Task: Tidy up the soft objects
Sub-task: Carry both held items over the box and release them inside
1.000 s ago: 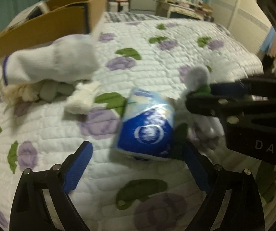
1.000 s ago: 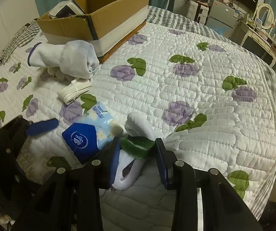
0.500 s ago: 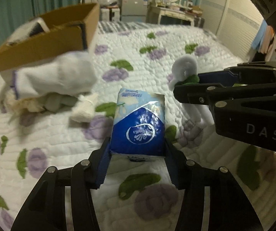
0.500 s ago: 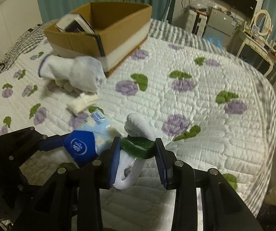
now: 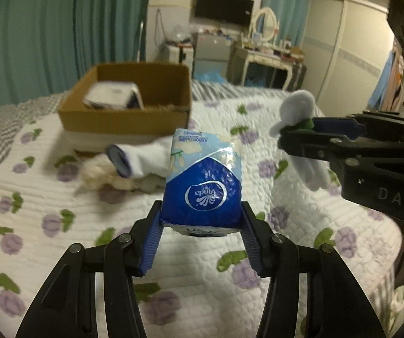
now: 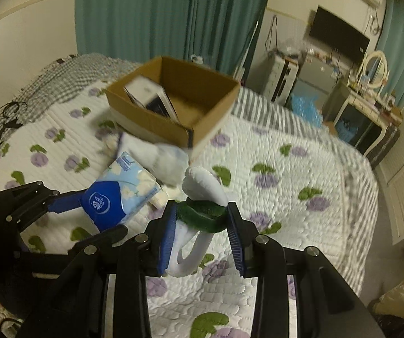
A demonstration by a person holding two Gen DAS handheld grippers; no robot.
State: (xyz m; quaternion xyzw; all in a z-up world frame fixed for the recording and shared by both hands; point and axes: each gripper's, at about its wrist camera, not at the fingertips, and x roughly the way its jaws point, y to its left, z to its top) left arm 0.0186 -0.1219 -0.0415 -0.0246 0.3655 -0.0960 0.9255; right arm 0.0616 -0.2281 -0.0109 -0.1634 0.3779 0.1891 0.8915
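Observation:
My left gripper (image 5: 201, 221) is shut on a blue and white tissue pack (image 5: 203, 180), held in the air above the quilt; the same tissue pack (image 6: 117, 191) shows at the left of the right wrist view. My right gripper (image 6: 200, 219) is shut on a white plush toy (image 6: 204, 186) with a green collar, also lifted; that plush toy (image 5: 297, 115) appears at the right of the left wrist view. Beyond both stands an open cardboard box (image 5: 128, 107) (image 6: 173, 104) with a white pack leaning inside. A white sock (image 5: 142, 157) (image 6: 156, 152) and other small soft items lie in front of the box.
The bed's flowered white quilt (image 5: 61, 225) spreads under both grippers. Teal curtains (image 6: 159, 14) hang behind the box. A dresser with a mirror (image 6: 371, 95), a wall screen and small cabinets stand past the far side of the bed.
The left gripper closed on the tissue pack that lay on the quilt. Both grippers then rose with their loads, and the views tilted up toward the box and the room.

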